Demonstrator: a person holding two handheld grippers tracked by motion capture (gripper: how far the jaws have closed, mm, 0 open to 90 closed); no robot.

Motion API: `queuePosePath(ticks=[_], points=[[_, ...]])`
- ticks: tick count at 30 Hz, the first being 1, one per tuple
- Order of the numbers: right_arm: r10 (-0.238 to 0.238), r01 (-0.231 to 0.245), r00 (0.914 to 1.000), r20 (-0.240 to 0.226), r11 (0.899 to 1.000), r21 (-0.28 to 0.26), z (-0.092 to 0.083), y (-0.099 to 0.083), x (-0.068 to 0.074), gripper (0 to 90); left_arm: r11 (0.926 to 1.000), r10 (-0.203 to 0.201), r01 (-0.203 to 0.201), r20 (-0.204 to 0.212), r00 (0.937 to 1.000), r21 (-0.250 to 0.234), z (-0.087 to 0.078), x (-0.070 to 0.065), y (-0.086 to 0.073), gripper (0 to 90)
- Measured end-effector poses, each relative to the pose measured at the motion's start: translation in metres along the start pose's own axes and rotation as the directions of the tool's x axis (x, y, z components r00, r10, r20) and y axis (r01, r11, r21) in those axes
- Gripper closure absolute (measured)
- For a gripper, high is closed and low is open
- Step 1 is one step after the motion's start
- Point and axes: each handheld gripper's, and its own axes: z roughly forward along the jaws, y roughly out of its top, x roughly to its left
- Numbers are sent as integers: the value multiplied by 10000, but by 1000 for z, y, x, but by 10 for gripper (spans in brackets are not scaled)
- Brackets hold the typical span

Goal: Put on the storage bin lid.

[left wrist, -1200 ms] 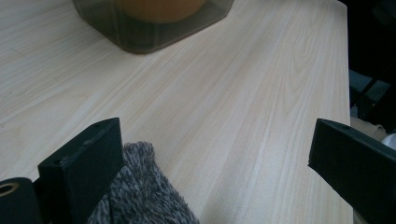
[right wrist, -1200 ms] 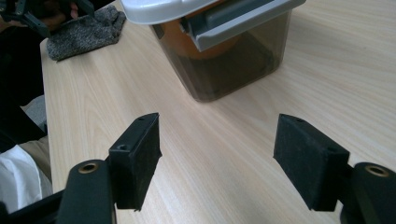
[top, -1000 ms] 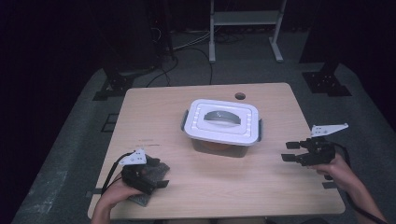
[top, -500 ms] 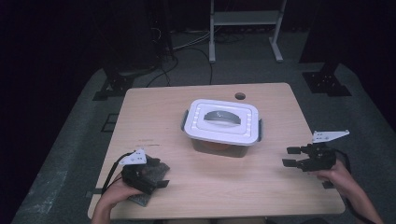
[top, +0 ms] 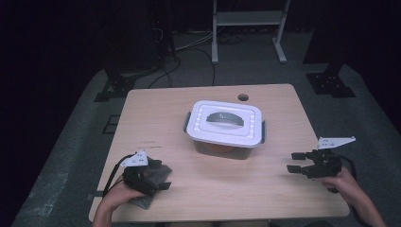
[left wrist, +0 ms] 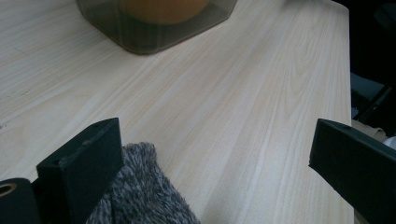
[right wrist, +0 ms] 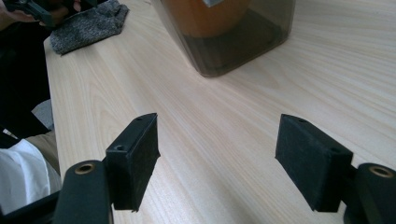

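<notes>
On the table (top: 208, 189): one lidded plastic box (top: 224, 124), holding one orange thing (right wrist: 208, 16), not identifiable. One grey knitted cloth (top: 153, 177). Two grippers: left gripper (top: 142, 174), right gripper (top: 297, 162). One round hole (top: 243, 97) in the tabletop.

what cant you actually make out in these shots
- Orange thing inside the box: the smoky wall blurs it and the top edge of both gripper views cuts it off; in the high view the white lid covers it.
- Grey knitted cloth: in the high view the left gripper lies over it; in the left gripper view a finger and the bottom edge hide most of it.
</notes>
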Motion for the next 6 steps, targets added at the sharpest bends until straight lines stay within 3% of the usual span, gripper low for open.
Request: queuePosePath(ticks=[6], points=[[-11, 10, 10000, -99, 10000, -34, 0, -3, 3, 282, 10000, 22, -22, 1, 10000, 15, 0, 0, 0, 20]])
